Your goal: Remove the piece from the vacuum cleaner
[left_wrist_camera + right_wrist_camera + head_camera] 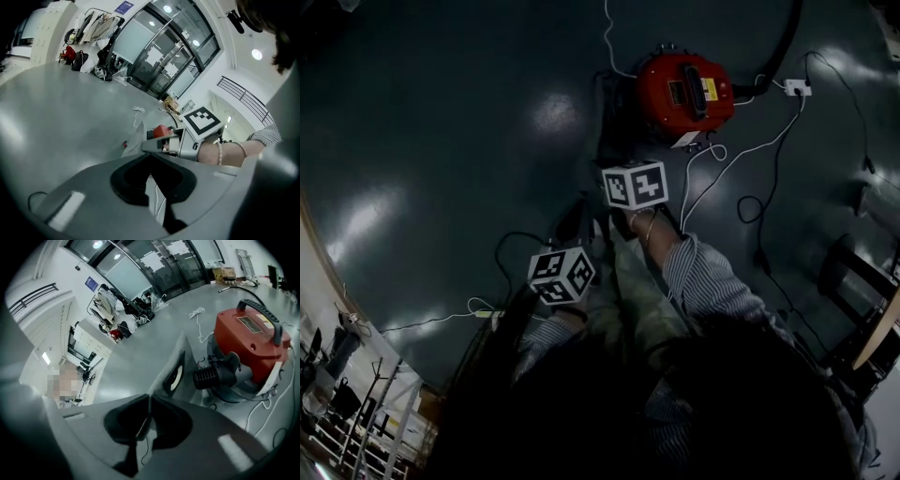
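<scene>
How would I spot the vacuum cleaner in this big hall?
Start with the wide, shiny dark floor. Ahead of the person, among loose cables, sits the vacuum cleaner: a squat drum whose bright red top and black handle set it apart.

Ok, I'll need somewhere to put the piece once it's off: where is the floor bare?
Wide bare floor lies left of the red vacuum cleaner. Right of it is crowded: cables and a power strip.
</scene>
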The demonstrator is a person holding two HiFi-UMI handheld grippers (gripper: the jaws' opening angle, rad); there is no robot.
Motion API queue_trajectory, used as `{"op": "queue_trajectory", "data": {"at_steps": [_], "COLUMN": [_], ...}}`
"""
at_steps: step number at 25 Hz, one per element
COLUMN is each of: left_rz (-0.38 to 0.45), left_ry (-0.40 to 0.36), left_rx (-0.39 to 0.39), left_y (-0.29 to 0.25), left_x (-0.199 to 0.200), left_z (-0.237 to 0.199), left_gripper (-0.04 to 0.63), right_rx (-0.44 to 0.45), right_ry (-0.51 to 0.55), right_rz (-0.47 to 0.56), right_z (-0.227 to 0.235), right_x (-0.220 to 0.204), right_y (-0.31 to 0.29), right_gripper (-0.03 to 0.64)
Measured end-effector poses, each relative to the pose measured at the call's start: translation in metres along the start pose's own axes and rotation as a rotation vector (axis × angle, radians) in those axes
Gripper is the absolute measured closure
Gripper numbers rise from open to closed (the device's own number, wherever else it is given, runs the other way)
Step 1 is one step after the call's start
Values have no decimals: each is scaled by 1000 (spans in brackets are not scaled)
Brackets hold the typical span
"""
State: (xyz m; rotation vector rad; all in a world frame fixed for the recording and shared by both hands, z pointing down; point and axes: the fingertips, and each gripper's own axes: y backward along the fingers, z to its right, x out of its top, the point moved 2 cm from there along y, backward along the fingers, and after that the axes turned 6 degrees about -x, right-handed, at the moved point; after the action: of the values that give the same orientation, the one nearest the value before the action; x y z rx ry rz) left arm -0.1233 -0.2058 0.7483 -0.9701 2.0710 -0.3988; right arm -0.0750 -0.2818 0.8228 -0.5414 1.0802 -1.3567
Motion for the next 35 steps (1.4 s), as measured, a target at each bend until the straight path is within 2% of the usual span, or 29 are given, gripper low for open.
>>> {"op": "queue_trajectory", "data": {"at_steps": [4, 7, 10, 15, 20, 23, 30, 35], "left_rz": [20, 27, 55, 115, 118, 134, 204, 227], "left_ry": [-10, -17, -66, -71, -194, -185, -194, -225], "left_rx": [14, 17, -8, -40, -92, -104, -90, -99], "left_y": [19, 44, 63, 115, 156, 180, 221, 227], "left_x": [16, 29, 51, 86, 101, 107, 111, 114], "left_z": [5, 19, 39, 92, 151, 177, 200, 212], "left_gripper": [591, 591, 591, 591, 591, 591, 591, 591], "right_rx": [1, 58, 113, 182, 213, 230, 236, 216], "right_ry": [6, 11, 61, 109, 147, 186, 196, 264], "right_rz": [7, 33, 90, 147, 194, 216, 286, 300], "right_z": [-4, -27, -59, -110, -141, -157, -172, -179], "right_x": [-13, -20, -5, -1, -6, -10, -22, -26], "right_y": [30, 73, 123, 217, 293, 328, 372, 381], "right_gripper": [594, 594, 594, 594, 593, 593, 592, 594]}}
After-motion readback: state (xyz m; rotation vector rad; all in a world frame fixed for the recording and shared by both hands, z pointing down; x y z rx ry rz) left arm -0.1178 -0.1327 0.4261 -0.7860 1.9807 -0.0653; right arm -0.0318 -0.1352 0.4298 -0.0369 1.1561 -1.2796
